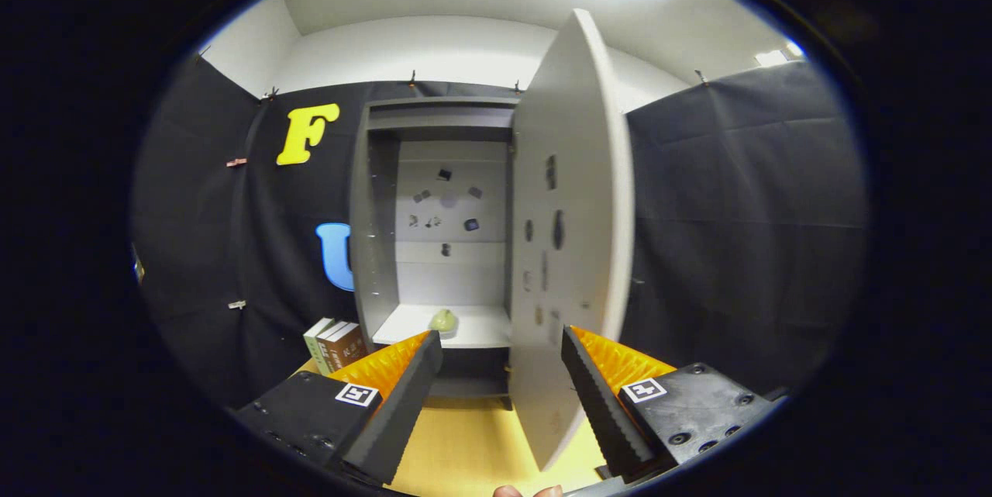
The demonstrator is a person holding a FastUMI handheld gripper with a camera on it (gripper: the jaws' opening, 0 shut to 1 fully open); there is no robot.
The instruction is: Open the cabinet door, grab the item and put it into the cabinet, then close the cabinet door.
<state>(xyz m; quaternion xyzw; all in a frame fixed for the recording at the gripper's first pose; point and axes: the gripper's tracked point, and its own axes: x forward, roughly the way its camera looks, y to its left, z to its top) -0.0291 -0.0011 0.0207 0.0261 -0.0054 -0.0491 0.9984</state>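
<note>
I am holding the gripper (pixel 502 396) level and facing the cabinet (pixel 438 226), with both fingers (pixel 403 396) spread wide and released, gripping nothing. The cabinet door (pixel 570 233) is standing open, swung out toward me on the right side of the cabinet, and its free edge is sitting between my two fingers, closer to the right one; I cannot tell whether that finger is touching it. The item (pixel 443 319), a small pale green lump, is resting on the white shelf (pixel 473 326) inside the cabinet, near the shelf's front edge, so I am judging the placing as done and the door closing as the step in hand. Main risk: the door edge is lying inside the open span of the fingers, so if I am pushing along the wrong line the serrated inner face of the right finger could be catching on the edge and jamming instead of swinging it. A second risk: pushing too hard could be slamming the door and shaking the cabinet, and the item near the shelf front could be rolling off before the door is shutting. A third: the books (pixel 335 343) standing on the desk (pixel 473 443) just left of the cabinet base could be getting knocked by my left finger if I am drifting leftward. A fingertip (pixel 509 491) of my holding hand is peeking in below the gripper, nearer me than the cabinet.
</note>
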